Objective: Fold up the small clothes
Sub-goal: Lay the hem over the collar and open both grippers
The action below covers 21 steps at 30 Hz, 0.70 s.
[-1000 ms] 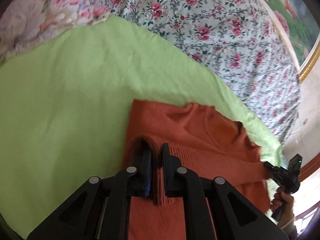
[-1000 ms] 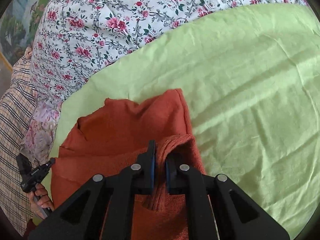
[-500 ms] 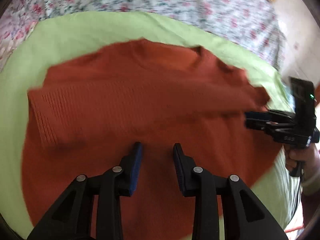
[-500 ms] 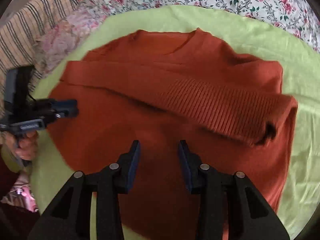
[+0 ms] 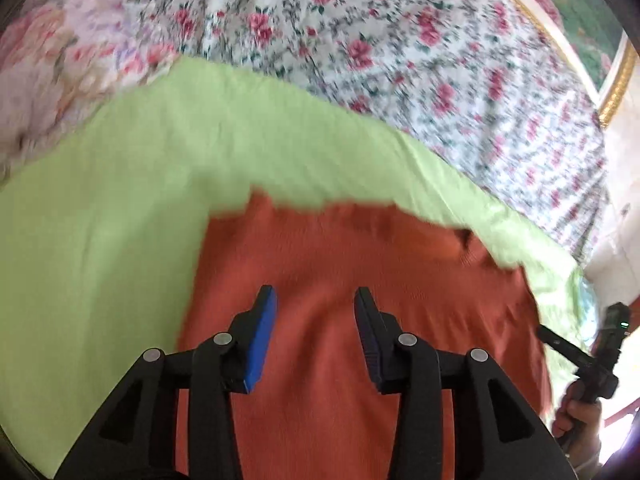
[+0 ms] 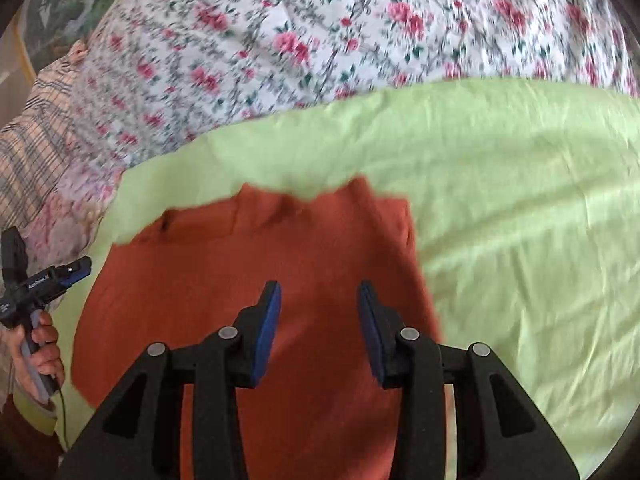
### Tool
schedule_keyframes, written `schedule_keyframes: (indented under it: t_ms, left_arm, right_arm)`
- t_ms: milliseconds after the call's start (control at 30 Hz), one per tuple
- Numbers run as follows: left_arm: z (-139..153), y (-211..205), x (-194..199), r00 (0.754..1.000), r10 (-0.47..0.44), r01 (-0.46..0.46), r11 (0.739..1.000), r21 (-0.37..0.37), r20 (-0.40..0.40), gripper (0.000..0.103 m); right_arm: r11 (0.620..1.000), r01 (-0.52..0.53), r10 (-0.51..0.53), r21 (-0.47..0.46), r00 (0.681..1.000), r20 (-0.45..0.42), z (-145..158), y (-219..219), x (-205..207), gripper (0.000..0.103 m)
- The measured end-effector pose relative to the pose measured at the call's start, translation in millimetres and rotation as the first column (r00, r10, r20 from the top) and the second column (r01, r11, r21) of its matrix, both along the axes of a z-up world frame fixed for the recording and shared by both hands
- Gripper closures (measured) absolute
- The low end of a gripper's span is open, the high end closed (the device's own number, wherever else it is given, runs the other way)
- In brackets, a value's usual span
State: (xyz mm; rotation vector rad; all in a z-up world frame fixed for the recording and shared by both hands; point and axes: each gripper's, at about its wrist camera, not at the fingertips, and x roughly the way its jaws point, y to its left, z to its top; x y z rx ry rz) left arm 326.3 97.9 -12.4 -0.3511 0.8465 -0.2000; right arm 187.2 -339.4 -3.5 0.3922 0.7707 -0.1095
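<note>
Both the left gripper (image 5: 315,300) and the right gripper (image 6: 319,294) are wide, empty above the orange sweater (image 5: 360,320); a shallow pinch may drag and undo its folded layers.

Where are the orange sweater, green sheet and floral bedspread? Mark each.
orange sweater (image 5: 352,264): left wrist view, on the flat knit ahead of the fingers.
green sheet (image 6: 520,208): right wrist view, on bare cloth right of the sweater.
floral bedspread (image 6: 320,32): right wrist view, on the rose print beyond the sheet.
</note>
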Motion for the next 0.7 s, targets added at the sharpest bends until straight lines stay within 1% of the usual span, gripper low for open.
schedule_keyframes:
  t_ms: [100, 167, 200, 233, 300, 333, 400, 433, 467, 533, 667, 700]
  left_arm:
    - [-16, -5, -48, 0.999, -0.030, 0.028, 0.998, -0.051, -0.027, 0.062]
    - [-24, -7, -80, 0.999, -0.034, 0.031, 0.997, -0.069, -0.043, 0.062]
    - [-26, -7, -93, 0.999, -0.025, 0.021, 0.996, -0.081, -0.047, 0.062]
    - [-30, -1, -115, 0.999, -0.020, 0.015, 0.994, -0.111, -0.050, 0.062]
    - [-33, 1, -136, 0.998, -0.015, 0.006, 0.989, -0.146, -0.058, 0.060]
    - [-34, 3, -150, 0.998, -0.008, -0.002, 0.988, -0.155, -0.063, 0.058]
    - [-36, 4, -165, 0.997, 0.001, -0.013, 0.987, -0.161, -0.072, 0.053]
    - [-38, 6, -174, 0.997, 0.008, -0.022, 0.985, -0.171, -0.081, 0.047]
    - [-40, 7, -178, 0.996, 0.011, -0.027, 0.983, -0.180, -0.089, 0.044]
    - [-46, 11, -188, 0.994, 0.024, -0.046, 0.977, -0.210, -0.108, 0.043]
    - [-56, 16, -191, 0.988, 0.046, -0.084, 0.960, -0.265, -0.145, 0.041]
    - [-59, 17, -192, 0.987, 0.054, -0.094, 0.957, -0.275, -0.150, 0.039]
  right_arm:
    - [0.999, 0.003, -0.003, 0.044, 1.000, -0.012, -13, 10, -21, 0.062]
    - [0.998, 0.014, -0.013, 0.067, 1.000, -0.013, -24, 17, -38, 0.062]
    - [0.998, 0.021, -0.020, 0.067, 1.000, -0.011, -28, 17, -46, 0.062]
    - [0.998, 0.031, -0.031, 0.059, 1.000, -0.004, -30, 19, -58, 0.062]
    - [0.998, 0.045, -0.045, 0.052, 0.999, 0.000, -32, 21, -75, 0.062]
    - [0.997, 0.062, -0.061, 0.040, 0.998, -0.015, -34, 21, -84, 0.062]
    - [0.996, 0.085, -0.084, 0.031, 0.996, -0.022, -34, 21, -96, 0.062]
    - [0.995, 0.092, -0.092, 0.045, 0.996, -0.010, -33, 20, -103, 0.062]
    - [0.994, 0.097, -0.097, 0.049, 0.995, -0.006, -30, 20, -107, 0.062]
    - [0.993, 0.107, -0.107, 0.045, 0.994, -0.001, -25, 22, -112, 0.062]
    - [0.993, 0.096, -0.099, 0.065, 0.994, 0.039, -12, 31, -123, 0.058]
    - [0.993, 0.092, -0.095, 0.067, 0.994, 0.046, -10, 34, -125, 0.057]
